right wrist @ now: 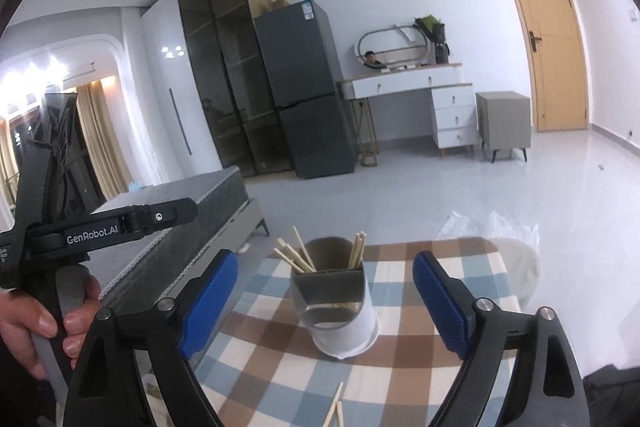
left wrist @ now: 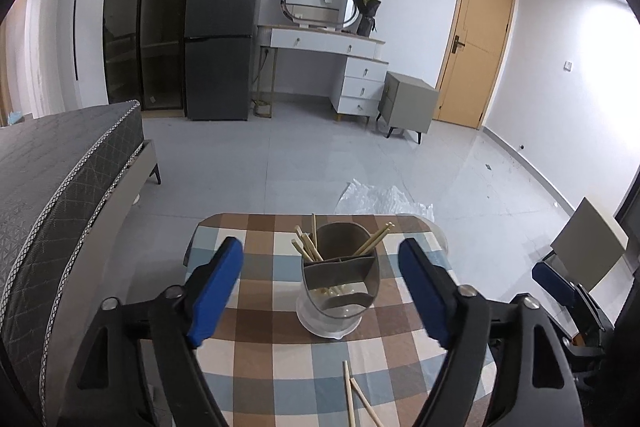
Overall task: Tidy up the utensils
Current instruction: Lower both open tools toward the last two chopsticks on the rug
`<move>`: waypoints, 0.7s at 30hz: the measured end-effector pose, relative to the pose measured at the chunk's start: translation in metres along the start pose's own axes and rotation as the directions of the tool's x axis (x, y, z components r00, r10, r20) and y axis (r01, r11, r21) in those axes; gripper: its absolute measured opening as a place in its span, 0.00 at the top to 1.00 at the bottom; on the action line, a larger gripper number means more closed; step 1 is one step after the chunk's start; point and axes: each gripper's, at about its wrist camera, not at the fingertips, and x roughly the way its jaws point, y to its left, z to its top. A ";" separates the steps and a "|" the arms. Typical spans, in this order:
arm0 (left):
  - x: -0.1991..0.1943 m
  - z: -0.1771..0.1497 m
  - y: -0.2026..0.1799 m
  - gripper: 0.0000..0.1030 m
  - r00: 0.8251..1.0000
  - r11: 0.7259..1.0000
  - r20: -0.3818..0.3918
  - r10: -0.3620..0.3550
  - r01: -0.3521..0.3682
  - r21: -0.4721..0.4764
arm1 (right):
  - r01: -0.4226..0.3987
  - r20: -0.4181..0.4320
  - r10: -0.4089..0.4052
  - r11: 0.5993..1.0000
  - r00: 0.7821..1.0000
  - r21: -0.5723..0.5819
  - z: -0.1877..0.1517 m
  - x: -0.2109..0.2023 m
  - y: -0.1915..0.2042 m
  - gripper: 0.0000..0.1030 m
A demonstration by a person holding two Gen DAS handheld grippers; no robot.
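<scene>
Nearest, two loose chopsticks [left wrist: 356,401] are lying on the checked tablecloth [left wrist: 260,347] — still waiting to be put away. Above them the left gripper [left wrist: 320,287] and right gripper [right wrist: 325,301] are both standing wide and gripping nothing. Beyond, the grey utensil holder [left wrist: 340,275] is already holding several chopsticks [left wrist: 306,245] in what seem to be two rear compartments — most of the job is looking done.
</scene>
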 end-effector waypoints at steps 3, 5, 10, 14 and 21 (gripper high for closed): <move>-0.008 -0.005 -0.001 0.19 1.000 1.000 0.028 0.000 0.000 0.002 | -0.001 0.017 0.001 1.000 1.000 0.000 -0.003 -0.009 0.001 0.07; -0.013 -0.009 -0.003 0.19 0.999 1.000 0.045 0.002 -0.003 0.011 | 0.000 0.030 0.000 1.000 1.000 -0.002 -0.006 -0.015 0.002 0.05; -0.020 -0.017 -0.004 0.10 0.997 1.000 0.078 0.013 -0.014 0.009 | 0.007 0.051 -0.006 1.000 0.999 -0.019 -0.017 -0.027 0.006 0.00; -0.021 -0.026 -0.003 0.10 0.997 1.000 0.075 0.012 -0.012 0.005 | 0.017 0.058 -0.015 0.999 0.998 -0.034 -0.027 -0.032 0.009 0.00; -0.027 -0.047 -0.006 0.09 0.997 1.000 0.071 0.017 -0.017 0.003 | 0.026 0.048 -0.024 0.998 0.999 -0.052 -0.048 -0.038 0.012 0.00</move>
